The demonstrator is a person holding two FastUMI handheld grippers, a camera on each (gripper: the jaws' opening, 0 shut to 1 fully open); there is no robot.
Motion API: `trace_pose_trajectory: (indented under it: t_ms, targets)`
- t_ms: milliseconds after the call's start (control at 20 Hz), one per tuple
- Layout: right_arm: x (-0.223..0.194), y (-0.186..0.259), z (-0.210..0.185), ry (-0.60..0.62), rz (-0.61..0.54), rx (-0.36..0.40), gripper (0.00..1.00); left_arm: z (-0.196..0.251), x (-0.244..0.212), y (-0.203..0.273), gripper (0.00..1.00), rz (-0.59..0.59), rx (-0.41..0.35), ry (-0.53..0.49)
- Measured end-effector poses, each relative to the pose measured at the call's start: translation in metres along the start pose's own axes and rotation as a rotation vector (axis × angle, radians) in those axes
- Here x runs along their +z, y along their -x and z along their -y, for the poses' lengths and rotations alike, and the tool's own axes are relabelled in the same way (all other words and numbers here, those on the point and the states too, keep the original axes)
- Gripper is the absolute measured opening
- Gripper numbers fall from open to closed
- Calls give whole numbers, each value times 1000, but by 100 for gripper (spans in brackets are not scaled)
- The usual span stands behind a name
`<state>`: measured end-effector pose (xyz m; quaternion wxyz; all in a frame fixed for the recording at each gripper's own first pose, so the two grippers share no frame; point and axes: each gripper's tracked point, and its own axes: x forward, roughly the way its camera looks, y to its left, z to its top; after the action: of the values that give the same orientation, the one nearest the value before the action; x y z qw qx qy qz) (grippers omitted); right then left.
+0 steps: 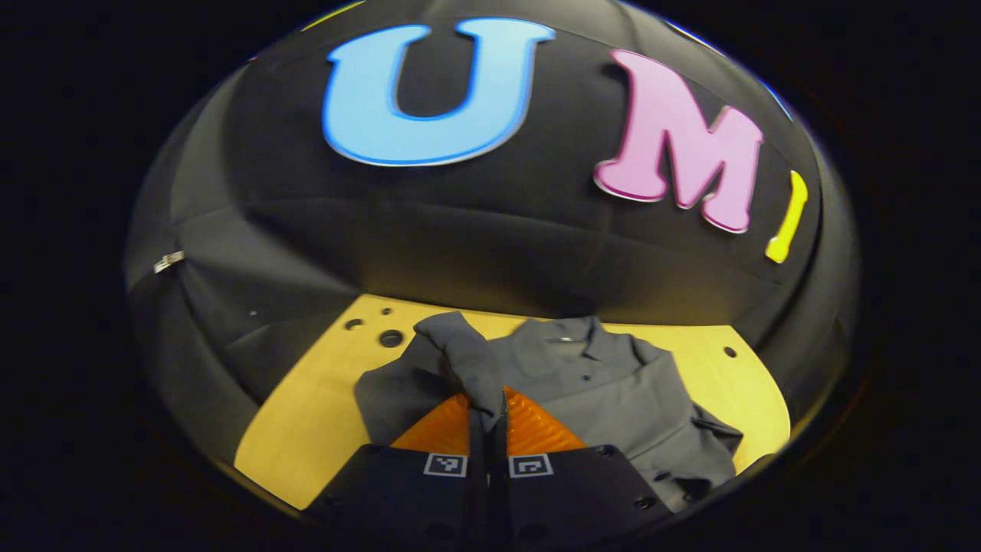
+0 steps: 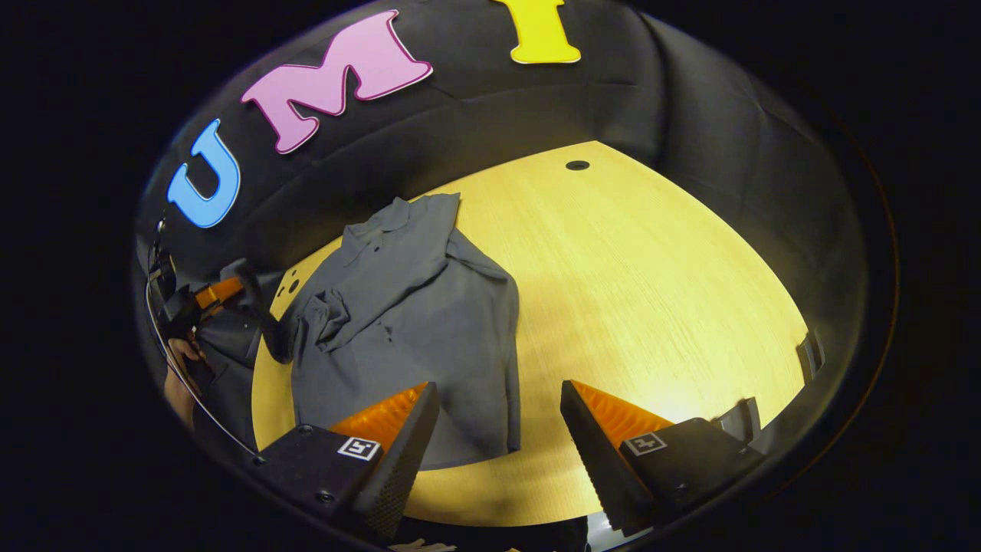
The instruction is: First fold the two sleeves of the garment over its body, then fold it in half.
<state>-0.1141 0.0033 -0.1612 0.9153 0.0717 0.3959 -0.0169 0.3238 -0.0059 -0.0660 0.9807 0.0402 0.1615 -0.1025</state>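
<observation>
The garment (image 2: 414,307) is a plain mid-grey collared shirt with no print or stripe; its collar (image 1: 571,331), its small buttons and its sleeve (image 1: 460,360) are the same grey, the buttons slightly darker. The table (image 2: 651,268) is pale yellow-tan wood with a fine, straight grain, brightest at the near right in the right gripper view. Its round holes (image 1: 390,337) at the far left and far right read as black. Each gripper body carries a small square tag (image 2: 359,448) in a black-and-white block pattern, and the housings (image 1: 582,491) around those tags are matte black.
</observation>
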Motion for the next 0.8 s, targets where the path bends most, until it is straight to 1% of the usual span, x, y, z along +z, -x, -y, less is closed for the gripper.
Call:
trace_pose_trajectory:
  t_ms: [150,350,700,800]
  targets:
    - [0,-10,7,-13,-17,4,99,74,-10,-23,5,-29,-115,-19]
    - [0,-23,9,-12,-44,22,99,149,-28,-50,6,-80,-217,-58]
    - [-9,-39,3,-2,-93,56,99,236,-50,-87,7,-130,-307,-152]
    - [-12,-42,4,-8,-106,58,99,248,-55,-96,12,-125,-305,-198]
